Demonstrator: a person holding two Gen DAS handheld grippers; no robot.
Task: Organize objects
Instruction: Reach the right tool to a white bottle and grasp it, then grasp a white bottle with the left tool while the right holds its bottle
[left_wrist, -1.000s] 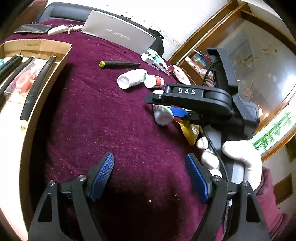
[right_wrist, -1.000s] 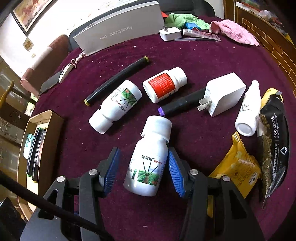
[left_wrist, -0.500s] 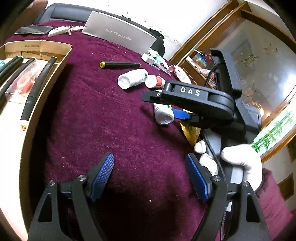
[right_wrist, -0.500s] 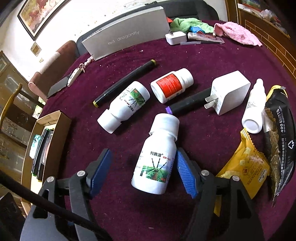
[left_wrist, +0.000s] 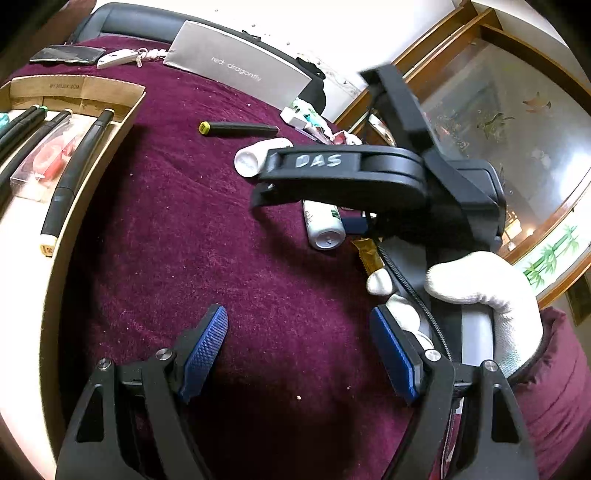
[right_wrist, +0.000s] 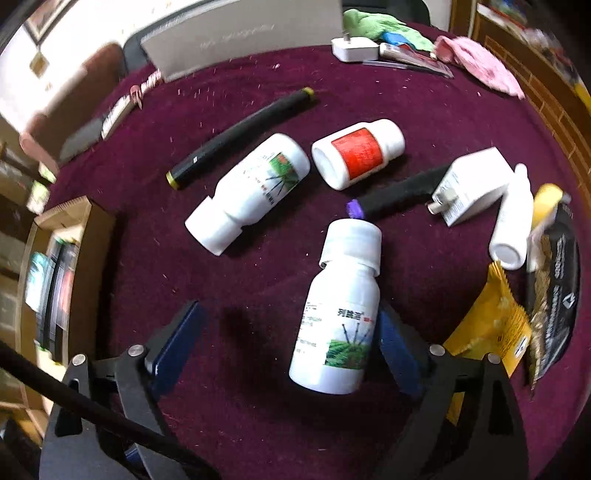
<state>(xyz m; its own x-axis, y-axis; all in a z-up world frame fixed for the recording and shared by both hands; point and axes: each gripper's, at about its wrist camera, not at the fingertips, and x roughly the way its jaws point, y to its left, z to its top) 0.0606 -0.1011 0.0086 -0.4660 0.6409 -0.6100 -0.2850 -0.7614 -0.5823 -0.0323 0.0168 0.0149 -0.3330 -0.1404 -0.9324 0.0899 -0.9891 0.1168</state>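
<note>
A white bottle with a green label (right_wrist: 341, 314) lies on the maroon cloth between the fingers of my right gripper (right_wrist: 284, 343), against the right finger and apart from the left one; the jaws are wide open. The bottle also shows in the left wrist view (left_wrist: 323, 225) under the right gripper's body (left_wrist: 351, 177). My left gripper (left_wrist: 299, 343) is open and empty above bare cloth. A second green-label bottle (right_wrist: 251, 188), a red-label bottle (right_wrist: 358, 153), a yellow-tipped marker (right_wrist: 240, 136) and a purple-tipped marker (right_wrist: 391, 194) lie beyond.
A cardboard box (left_wrist: 85, 162) holding markers stands at the left. A white charger (right_wrist: 469, 184), a small white dropper bottle (right_wrist: 511, 225), a yellow packet (right_wrist: 487, 328) and a black packet (right_wrist: 554, 299) lie at the right. A grey box (left_wrist: 236, 66) stands at the back.
My right gripper has opened wide and let the bottle go; it has shifted left, so the bottle now rests against the right finger. The left gripper has stayed in place.
</note>
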